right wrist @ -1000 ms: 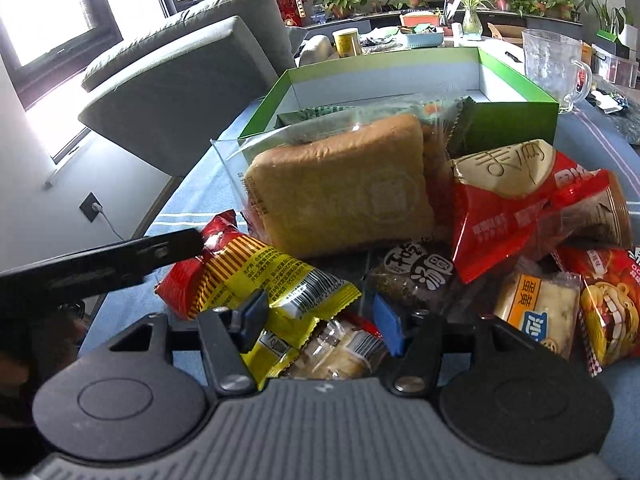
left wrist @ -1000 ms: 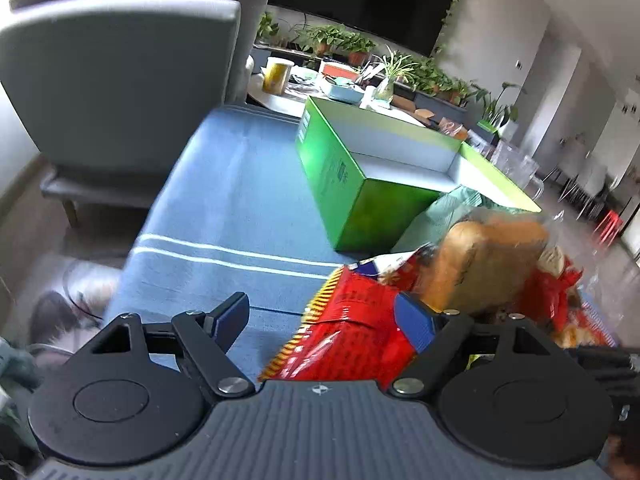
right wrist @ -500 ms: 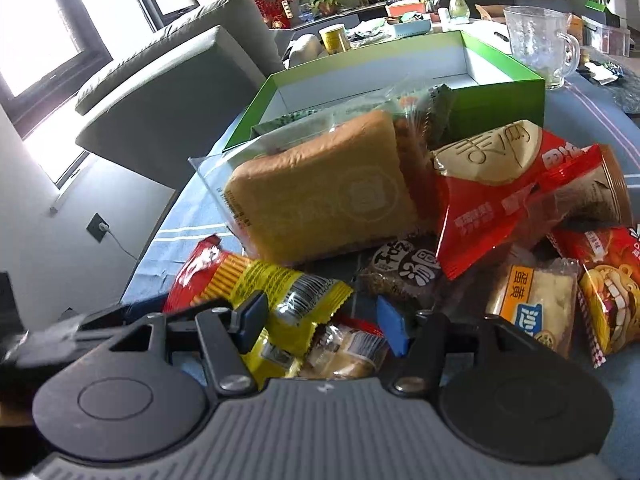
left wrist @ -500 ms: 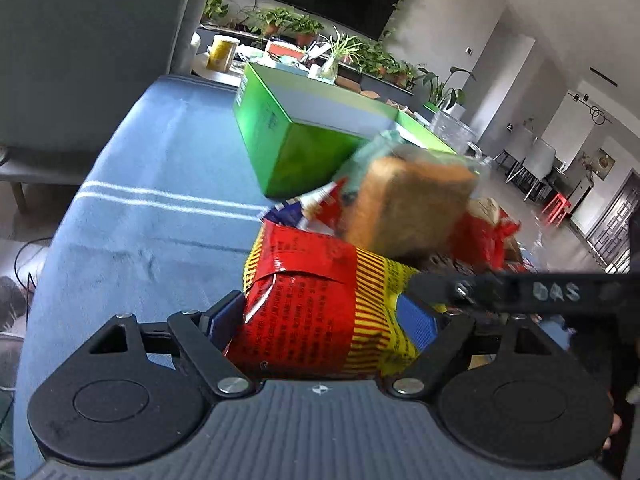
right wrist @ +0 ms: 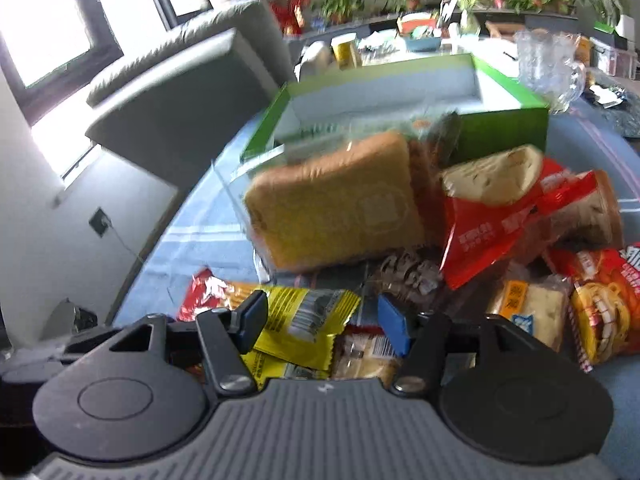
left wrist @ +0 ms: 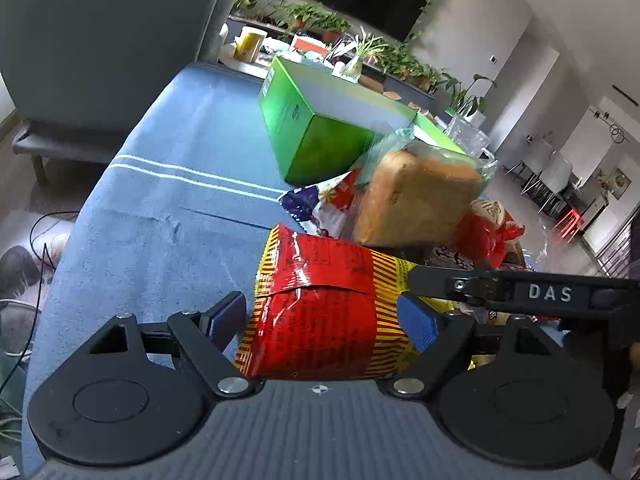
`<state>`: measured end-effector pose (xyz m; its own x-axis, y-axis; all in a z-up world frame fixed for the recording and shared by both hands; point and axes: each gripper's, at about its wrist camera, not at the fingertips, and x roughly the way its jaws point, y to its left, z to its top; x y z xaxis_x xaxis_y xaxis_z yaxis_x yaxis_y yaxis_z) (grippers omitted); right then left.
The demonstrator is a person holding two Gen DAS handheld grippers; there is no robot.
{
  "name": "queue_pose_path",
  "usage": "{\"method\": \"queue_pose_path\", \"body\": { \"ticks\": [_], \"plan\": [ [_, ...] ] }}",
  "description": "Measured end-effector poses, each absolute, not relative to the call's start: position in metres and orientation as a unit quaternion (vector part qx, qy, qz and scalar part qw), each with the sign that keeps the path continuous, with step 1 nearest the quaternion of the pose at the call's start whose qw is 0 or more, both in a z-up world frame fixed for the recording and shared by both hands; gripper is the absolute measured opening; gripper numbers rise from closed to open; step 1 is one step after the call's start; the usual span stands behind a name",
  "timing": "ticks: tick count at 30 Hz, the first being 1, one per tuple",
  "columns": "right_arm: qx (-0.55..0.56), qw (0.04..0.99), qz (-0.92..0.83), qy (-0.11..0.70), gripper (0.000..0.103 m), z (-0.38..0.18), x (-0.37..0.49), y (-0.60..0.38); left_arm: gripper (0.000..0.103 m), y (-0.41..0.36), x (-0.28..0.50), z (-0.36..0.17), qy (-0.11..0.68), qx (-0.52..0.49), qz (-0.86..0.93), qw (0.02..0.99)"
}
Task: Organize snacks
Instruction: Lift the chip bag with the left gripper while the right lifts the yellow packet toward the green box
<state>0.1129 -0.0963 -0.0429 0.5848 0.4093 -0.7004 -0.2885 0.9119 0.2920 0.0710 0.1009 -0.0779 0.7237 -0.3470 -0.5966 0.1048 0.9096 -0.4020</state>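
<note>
The step in hand looks like the first pick from the pile: the left gripper point(left wrist: 320, 314) has its fingers wide apart on either side of a red and yellow snack packet point(left wrist: 320, 312), low in the middle of the left wrist view. The left blue pad stands just clear of the packet; whether the right pad touches it is hard to tell. The packet lies on the blue tablecloth point(left wrist: 168, 208) at the near edge of the pile, with a bagged loaf of bread point(left wrist: 416, 196) behind it and the open green box point(left wrist: 312, 136) further up the frame. The right gripper point(right wrist: 320, 322), low in the right wrist view, hangs with fingers apart over small packets, clamped on nothing. The next move probably calls for closing the left fingers on the packet, gently since it is soft and slippery, then lifting it toward the box.
</note>
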Motion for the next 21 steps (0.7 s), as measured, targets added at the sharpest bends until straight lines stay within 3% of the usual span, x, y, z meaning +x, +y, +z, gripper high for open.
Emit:
{"method": "queue_pose_path", "body": {
  "ticks": [12, 21],
  "plan": [
    [0.098, 0.849, 0.281, 0.437, 0.085, -0.048, 0.137, -0.072, 0.08, 0.113, 0.064, -0.075, 0.355, -0.172, -0.089, 0.915],
    [0.1, 0.851, 0.247, 0.453, 0.085, -0.045, 0.12, -0.086, 0.08, 0.109, 0.062, -0.076, 0.354, -0.16, -0.088, 0.917]
  ]
}}
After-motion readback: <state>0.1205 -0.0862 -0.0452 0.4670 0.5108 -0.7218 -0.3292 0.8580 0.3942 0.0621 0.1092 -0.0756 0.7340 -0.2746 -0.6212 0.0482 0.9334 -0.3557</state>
